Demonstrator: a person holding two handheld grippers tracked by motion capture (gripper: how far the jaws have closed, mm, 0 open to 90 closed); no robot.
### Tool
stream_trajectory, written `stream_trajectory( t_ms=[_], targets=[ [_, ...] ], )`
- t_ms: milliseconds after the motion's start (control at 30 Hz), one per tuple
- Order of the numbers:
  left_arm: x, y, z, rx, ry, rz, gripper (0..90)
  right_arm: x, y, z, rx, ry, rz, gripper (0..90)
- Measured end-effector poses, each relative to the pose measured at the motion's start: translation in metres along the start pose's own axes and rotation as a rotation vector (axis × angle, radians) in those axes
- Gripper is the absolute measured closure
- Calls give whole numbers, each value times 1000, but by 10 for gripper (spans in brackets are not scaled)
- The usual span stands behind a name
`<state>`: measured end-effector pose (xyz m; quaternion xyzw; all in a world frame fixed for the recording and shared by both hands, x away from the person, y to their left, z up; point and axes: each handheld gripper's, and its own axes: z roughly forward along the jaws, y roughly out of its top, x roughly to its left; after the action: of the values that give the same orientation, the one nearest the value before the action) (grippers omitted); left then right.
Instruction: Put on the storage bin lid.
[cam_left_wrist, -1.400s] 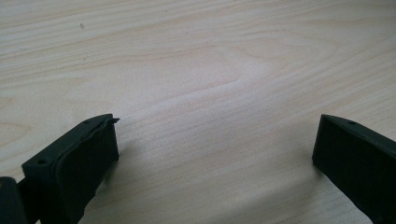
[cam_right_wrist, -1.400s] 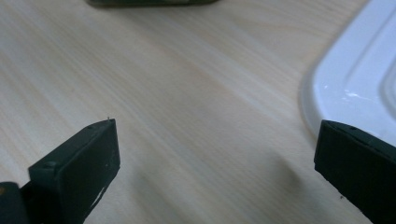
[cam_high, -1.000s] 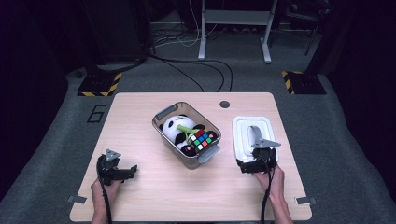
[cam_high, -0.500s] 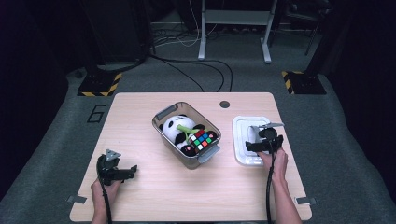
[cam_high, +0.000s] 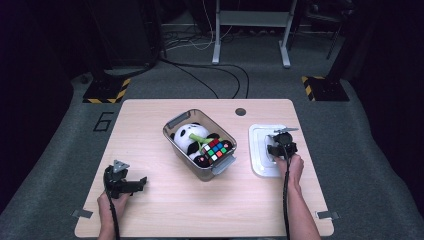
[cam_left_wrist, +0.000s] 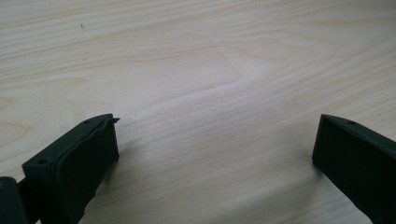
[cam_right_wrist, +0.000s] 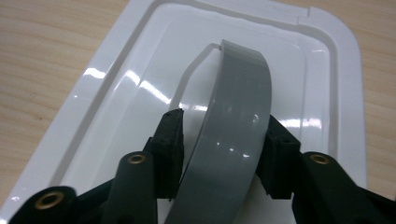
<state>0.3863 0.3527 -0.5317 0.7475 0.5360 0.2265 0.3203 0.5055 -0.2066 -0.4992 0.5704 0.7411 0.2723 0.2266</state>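
A white lid lies flat on the right side of the wooden table, with a grey arched handle on top. My right gripper is over the lid. Its jaws have just been closing with the handle between them, and in the right gripper view the right gripper has both black pads against the handle's sides. My left gripper rests at the table's front left, pointing right. In the left gripper view the left gripper is open, its jaws wide over bare wood.
A clear plastic bin stands at the table's middle, holding a panda plush and a colourful puzzle cube. A round dark hole is near the far edge. Cables and stands are on the floor beyond.
My right gripper has moved forward from the lid's near edge to over its middle and closed around the grey handle. The left gripper has stayed in place.
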Motion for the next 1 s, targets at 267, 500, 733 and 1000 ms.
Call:
stream_trajectory(
  t_ms=[267,500,733,1000],
  targets=[
    [0,0,0,0,0,0,1,5,3,-6,-15,6,-33,673],
    [0,0,0,0,0,0,1,9,12,-20,-34,38,-40,674],
    [0,0,0,0,0,0,1,12,25,-37,-58,67,-51,674],
    [0,0,0,1,0,-1,1,21,47,-62,-91,91,-75,675]
  ],
)
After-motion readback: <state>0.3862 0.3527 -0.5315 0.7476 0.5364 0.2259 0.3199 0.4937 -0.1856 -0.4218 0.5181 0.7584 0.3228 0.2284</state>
